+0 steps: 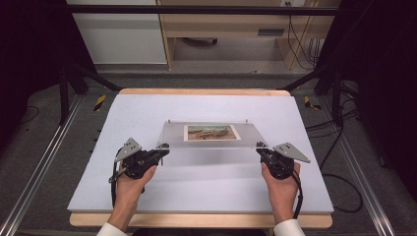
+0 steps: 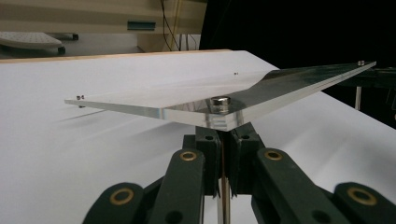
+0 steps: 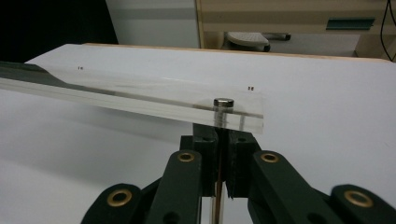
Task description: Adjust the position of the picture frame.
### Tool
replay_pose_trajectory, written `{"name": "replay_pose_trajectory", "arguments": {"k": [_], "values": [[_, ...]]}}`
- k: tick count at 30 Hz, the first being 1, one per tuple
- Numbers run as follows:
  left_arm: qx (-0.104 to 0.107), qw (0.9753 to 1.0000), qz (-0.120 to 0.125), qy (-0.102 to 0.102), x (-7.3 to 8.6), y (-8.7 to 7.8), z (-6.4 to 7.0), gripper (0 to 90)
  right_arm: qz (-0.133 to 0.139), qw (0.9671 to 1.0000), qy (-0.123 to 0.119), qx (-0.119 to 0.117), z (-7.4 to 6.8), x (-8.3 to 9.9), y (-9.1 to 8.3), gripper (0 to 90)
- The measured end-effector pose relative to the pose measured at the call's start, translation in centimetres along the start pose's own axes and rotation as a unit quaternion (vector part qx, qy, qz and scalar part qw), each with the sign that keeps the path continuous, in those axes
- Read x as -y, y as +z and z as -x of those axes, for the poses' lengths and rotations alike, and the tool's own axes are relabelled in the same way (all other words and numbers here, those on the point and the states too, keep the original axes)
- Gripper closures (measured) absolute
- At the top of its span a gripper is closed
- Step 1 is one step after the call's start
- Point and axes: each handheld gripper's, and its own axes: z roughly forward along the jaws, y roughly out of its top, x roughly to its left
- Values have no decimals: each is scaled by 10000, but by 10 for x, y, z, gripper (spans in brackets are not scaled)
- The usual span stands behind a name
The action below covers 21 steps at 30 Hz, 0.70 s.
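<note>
A clear acrylic panel [image 1: 172, 135] with a landscape picture [image 1: 211, 132] in its middle hangs a little above the white table [image 1: 206, 187]. It casts a shadow below. My left gripper [image 1: 163, 149] is shut on the thin metal post under the panel's near left corner. The post's round cap [image 2: 220, 101] sits on top of the panel [image 2: 154, 95], right above my left gripper [image 2: 222, 137]. My right gripper [image 1: 260, 149] is shut the same way on the near right corner post, below its cap [image 3: 223, 101] on the panel [image 3: 140, 100], as the right gripper [image 3: 222, 135] view shows.
Small studs mark the panel's far corners [image 1: 168, 121]. A wooden desk [image 1: 236, 24] and cables stand beyond the table's far edge. Metal rails [image 1: 44, 162] run along both sides. A rolling stool base [image 3: 247, 39] sits on the floor behind.
</note>
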Motion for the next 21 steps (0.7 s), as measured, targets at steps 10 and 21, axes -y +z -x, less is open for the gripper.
{"name": "replay_pose_trajectory", "arguments": {"k": [10, 21], "values": [[108, 9999, 75, 69, -6, 12, -27, 836, 65, 9998, -38, 158, -6, -10, 19, 850], [43, 10000, 0, 2, 9, 12, -32, 836, -89, 9998, -110, 138, -13, 0, 20, 848]]}}
